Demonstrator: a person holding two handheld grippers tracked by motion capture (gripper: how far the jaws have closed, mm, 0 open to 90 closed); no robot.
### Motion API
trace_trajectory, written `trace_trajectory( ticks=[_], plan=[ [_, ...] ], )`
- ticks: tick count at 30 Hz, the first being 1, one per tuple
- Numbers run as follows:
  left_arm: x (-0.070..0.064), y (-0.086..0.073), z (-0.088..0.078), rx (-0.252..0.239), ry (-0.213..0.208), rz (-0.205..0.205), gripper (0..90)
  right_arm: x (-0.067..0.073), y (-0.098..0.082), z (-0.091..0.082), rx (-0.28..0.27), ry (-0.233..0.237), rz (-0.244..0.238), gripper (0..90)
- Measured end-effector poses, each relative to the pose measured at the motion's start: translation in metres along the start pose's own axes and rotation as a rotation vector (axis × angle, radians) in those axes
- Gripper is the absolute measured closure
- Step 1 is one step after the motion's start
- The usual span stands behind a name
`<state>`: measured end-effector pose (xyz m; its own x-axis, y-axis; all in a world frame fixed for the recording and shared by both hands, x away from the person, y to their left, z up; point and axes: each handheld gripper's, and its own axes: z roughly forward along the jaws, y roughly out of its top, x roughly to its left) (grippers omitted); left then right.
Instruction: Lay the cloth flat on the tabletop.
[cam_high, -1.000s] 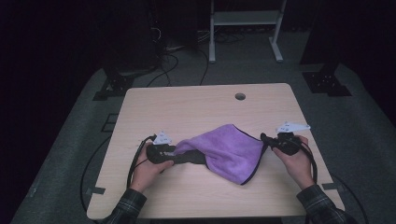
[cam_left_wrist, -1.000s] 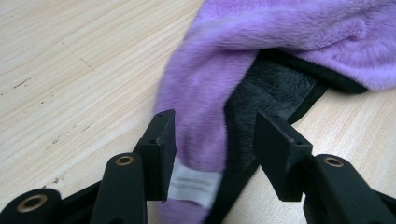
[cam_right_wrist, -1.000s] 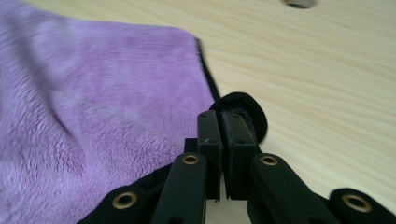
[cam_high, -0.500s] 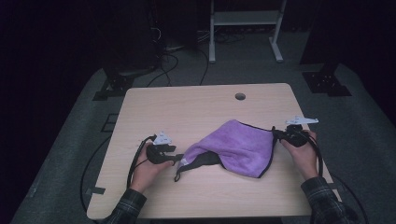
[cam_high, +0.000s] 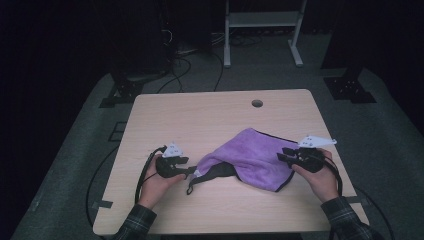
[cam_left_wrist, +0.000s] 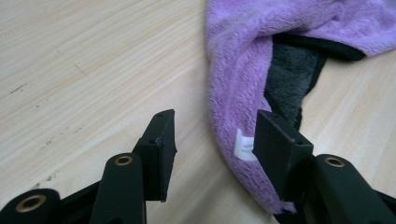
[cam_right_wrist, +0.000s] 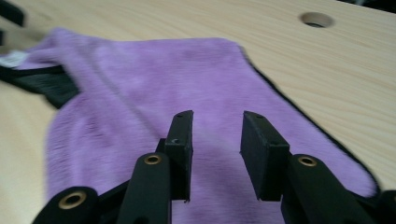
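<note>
A purple fleece cloth (cam_high: 260, 157) with a black border and a dark grey underside lies crumpled on the near half of the light wooden table (cam_high: 210, 120), between the two hand-held grippers. From the high view its main body spreads flat toward the right, while its left end narrows into a twisted tail whose dark underside is turned up. The left gripper (cam_high: 186, 170) rests low on the table at that tail, held in the person's left hand (cam_high: 157, 182). In the left gripper view its jaws stand apart: the left jaw sits over bare wood, clear of the fabric, and the right jaw lies against the folded purple edge, just beside a small white label (cam_left_wrist: 243, 145) sewn into the cloth; nothing is pinched between them. The right gripper (cam_high: 284, 155), in the right hand (cam_high: 320, 177), sits at the cloth's right edge. In the right gripper view its jaws (cam_right_wrist: 215, 154) have just been opening and now stand parted above the purple pile, with the fabric lying beneath and beyond them rather than clamped; whether the tips touch the pile I cannot tell. A round cable hole (cam_high: 257, 103) is cut in the table's far side, well apart from the cloth
</note>
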<state>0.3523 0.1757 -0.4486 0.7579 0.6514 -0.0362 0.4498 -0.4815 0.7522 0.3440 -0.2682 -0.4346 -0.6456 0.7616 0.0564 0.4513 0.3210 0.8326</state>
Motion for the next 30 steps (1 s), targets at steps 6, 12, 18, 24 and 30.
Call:
trace_trajectory(
  ticks=[6,12,18,24,30],
  plan=[
    [-0.008,-0.003,-0.002,0.002,-0.019,0.01,48.8,0.031,-0.006,-0.002,0.003,0.115,-0.048,66.0],
    [-0.014,-0.004,0.003,0.02,-0.042,0.021,49.0,0.057,-0.016,0.004,0.057,0.213,-0.104,64.8],
    [-0.016,-0.007,0.01,0.046,-0.054,0.029,48.9,0.071,-0.025,0.02,0.147,0.243,-0.178,60.5],
    [-0.017,-0.008,0.014,0.074,-0.056,0.038,48.6,0.069,-0.03,0.03,0.206,0.209,-0.221,77.7],
    [-0.016,-0.009,0.015,0.082,-0.054,0.034,48.4,0.064,-0.024,0.025,0.183,0.22,-0.169,87.0]
  ],
)
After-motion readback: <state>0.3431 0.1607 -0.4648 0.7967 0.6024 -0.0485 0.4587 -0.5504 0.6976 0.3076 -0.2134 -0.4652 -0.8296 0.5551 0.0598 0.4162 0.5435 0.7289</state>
